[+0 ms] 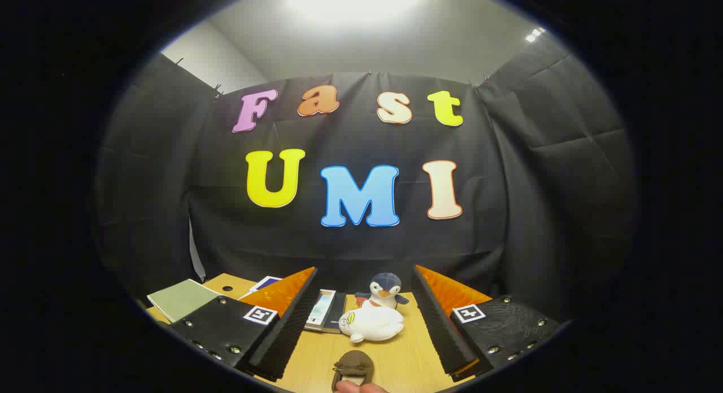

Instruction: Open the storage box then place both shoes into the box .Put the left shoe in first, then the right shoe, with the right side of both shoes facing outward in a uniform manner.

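Observation:
My gripper (366, 270) is open and held level above a wooden table (406, 359), with nothing between its fingers. A small brown shoe (353, 366) lies on the table near me, low between the two fingers. A person's fingertip (351, 386) touches its near end. Further ahead, between the fingers, a white plush toy (371, 324) lies on its side. A dark blue penguin plush (385, 288) stands right behind it.
A few books (322, 311) lie flat just beyond my left finger. A green notebook (181, 298) and more papers sit at the table's far left. The black cloth wall closes off the table's far side.

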`<action>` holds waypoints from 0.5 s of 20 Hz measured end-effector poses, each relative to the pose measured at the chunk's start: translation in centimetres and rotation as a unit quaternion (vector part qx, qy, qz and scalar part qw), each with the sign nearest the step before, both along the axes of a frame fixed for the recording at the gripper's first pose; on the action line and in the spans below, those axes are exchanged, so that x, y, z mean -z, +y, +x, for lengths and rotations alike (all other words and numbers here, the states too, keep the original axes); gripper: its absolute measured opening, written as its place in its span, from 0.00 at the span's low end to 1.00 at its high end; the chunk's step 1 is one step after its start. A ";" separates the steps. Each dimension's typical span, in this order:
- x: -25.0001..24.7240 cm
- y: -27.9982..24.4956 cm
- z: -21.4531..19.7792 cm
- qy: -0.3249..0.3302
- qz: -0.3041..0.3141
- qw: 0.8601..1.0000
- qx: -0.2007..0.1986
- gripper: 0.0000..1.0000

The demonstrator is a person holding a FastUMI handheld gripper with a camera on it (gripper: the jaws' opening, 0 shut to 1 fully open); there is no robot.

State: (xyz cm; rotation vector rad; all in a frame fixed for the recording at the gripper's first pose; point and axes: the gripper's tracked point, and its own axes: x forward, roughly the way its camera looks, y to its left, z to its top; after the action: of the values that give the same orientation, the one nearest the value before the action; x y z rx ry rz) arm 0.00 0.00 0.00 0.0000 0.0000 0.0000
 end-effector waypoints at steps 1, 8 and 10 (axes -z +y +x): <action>0.4 -0.3 0.4 0.006 0.001 1.000 -0.002 0.97; 1.6 -3.3 2.4 0.001 0.023 1.000 -0.009 0.98; 1.9 -4.2 3.0 0.002 0.020 1.000 -0.001 0.98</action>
State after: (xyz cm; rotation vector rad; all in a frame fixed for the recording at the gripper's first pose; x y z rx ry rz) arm 3.04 -4.19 -1.93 0.0395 0.0037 0.0028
